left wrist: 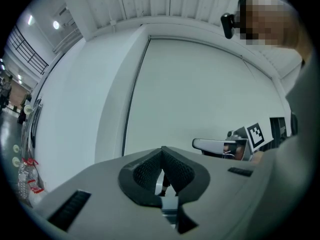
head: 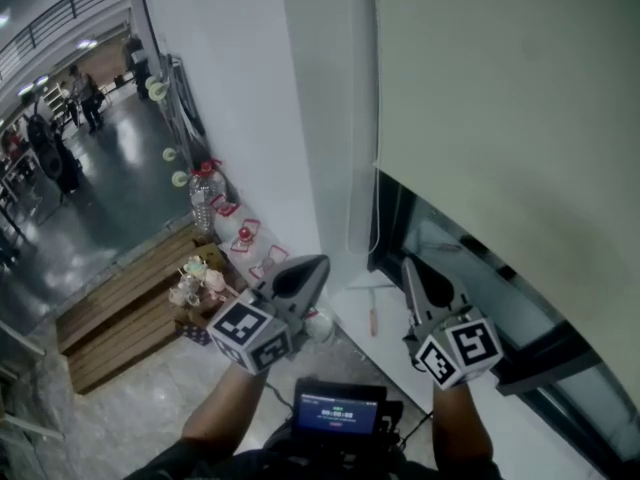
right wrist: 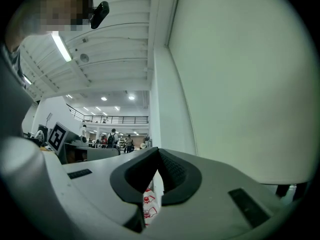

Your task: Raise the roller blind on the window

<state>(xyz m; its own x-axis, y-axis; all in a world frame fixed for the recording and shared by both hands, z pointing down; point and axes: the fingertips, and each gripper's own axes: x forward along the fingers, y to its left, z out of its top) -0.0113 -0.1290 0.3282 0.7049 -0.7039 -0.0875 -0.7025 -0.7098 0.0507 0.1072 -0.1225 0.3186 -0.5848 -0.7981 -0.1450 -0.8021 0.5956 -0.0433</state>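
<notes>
Two closed tools, left gripper (head: 312, 266) and right gripper (head: 409, 266), jaws pressed together on nothing, point toward the window (head: 470, 258); roller blind (head: 500, 118) covers its upper part; taking the cord (head: 376, 213) and raising apparently remain.

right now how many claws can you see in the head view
2. The left claw is at lower centre, before the white wall. The right claw is to its right, under the roller blind's bottom edge. Both are shut and empty.
</notes>
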